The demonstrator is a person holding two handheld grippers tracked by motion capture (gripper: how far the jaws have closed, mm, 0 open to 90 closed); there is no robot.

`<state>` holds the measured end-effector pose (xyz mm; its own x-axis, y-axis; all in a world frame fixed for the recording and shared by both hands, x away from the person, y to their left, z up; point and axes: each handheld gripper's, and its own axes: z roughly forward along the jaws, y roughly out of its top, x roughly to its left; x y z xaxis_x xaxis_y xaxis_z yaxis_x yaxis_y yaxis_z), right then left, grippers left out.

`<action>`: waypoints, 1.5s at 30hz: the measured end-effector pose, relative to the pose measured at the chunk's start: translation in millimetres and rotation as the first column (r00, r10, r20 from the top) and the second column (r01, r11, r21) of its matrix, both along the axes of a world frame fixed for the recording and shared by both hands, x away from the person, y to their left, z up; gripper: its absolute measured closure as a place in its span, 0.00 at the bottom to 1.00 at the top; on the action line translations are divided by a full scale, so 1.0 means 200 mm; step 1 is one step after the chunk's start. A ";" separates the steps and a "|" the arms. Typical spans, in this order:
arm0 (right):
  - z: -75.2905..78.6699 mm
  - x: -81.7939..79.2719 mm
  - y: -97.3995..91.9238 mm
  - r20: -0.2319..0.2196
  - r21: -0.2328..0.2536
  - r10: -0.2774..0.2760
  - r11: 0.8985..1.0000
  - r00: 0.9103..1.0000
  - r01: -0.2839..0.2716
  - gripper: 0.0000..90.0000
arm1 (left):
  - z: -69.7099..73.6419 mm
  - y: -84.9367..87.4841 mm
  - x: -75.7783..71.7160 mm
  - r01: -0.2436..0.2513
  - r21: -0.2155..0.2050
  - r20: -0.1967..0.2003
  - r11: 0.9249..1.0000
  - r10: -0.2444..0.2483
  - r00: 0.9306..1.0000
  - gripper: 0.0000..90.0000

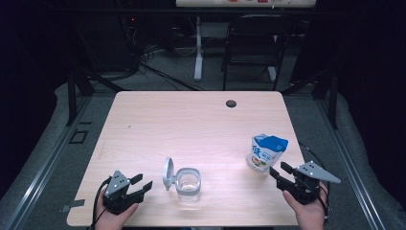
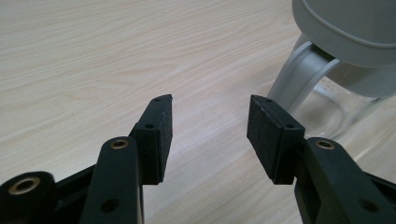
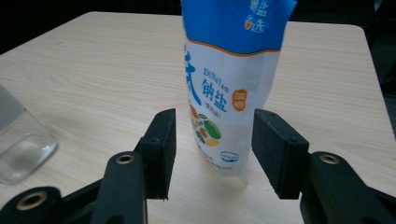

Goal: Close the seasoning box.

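At four o'clock on the pale wooden table (image 1: 158,120), the right gripper (image 3: 212,140) is gaping wide, gripping nothing, before the upright blue-and-white salt pouch (image 3: 229,84), soft and crushable, best pinched mid-body, while the left gripper (image 2: 210,133) is idling open beside the clear glass jar (image 1: 188,183).

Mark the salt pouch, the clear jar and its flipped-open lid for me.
salt pouch (image 3: 224,93): right gripper view, printed front.
clear jar (image 1: 189,183): high view, glass body.
lid (image 1: 167,173): high view, upright grey lid face.
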<state>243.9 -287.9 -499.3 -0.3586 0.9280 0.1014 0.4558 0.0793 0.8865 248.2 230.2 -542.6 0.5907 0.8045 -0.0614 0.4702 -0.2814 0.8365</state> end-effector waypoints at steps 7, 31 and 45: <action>0.00 0.05 -0.03 -0.018 -0.009 -0.003 1.000 1.000 0.003 0.55 | 0.00 0.03 -0.01 -0.021 -0.007 0.001 1.000 0.021 1.000 0.57; 0.02 0.14 -0.05 -0.059 -0.079 0.042 0.996 0.997 -0.046 0.49 | 0.00 0.08 -0.02 -0.060 -0.012 -0.003 0.998 0.060 0.998 0.55; -0.07 0.23 -0.06 -0.042 -0.047 0.088 0.995 0.995 -0.090 0.50 | 0.00 0.08 -0.02 -0.060 -0.013 -0.006 0.998 0.060 0.998 0.55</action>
